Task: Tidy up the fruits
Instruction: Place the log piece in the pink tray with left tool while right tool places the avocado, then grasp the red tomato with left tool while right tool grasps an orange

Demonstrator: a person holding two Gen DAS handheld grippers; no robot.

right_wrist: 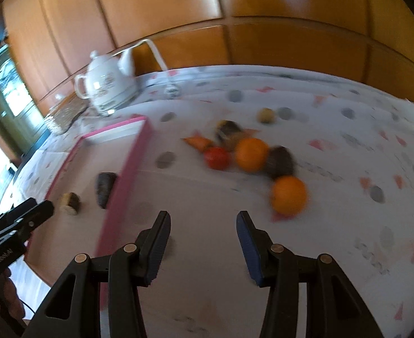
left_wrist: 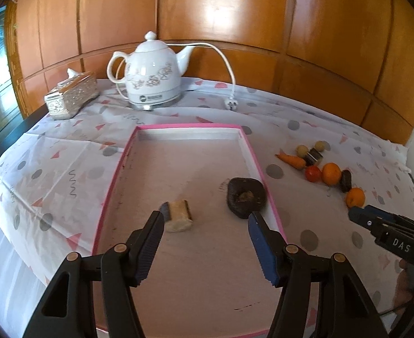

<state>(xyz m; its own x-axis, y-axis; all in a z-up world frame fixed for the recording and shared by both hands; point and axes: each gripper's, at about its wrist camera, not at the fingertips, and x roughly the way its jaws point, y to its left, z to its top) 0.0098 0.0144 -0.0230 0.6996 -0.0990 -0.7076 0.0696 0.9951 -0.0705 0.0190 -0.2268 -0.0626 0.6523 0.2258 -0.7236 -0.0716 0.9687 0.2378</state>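
Early in the sorting, by the look of it. Nearest, left gripper (left_wrist: 205,215) and right gripper (right_wrist: 202,215), both spread wide, holding nothing. Inside pink-rimmed tray (left_wrist: 114,180): two pieces, one pale cut chunk (left_wrist: 178,215), one dark lump (left_wrist: 246,197). Outside the tray, right of its rim: two oranges (right_wrist: 288,195), one tomato (right_wrist: 217,157), one carrot (right_wrist: 198,142), roughly four more small pieces.

Home dining area, patterned tablecloth (left_wrist: 66,169), ceramic kettle (left_wrist: 150,76), tissue box (left_wrist: 70,95), wood panelling (left_wrist: 235,14)
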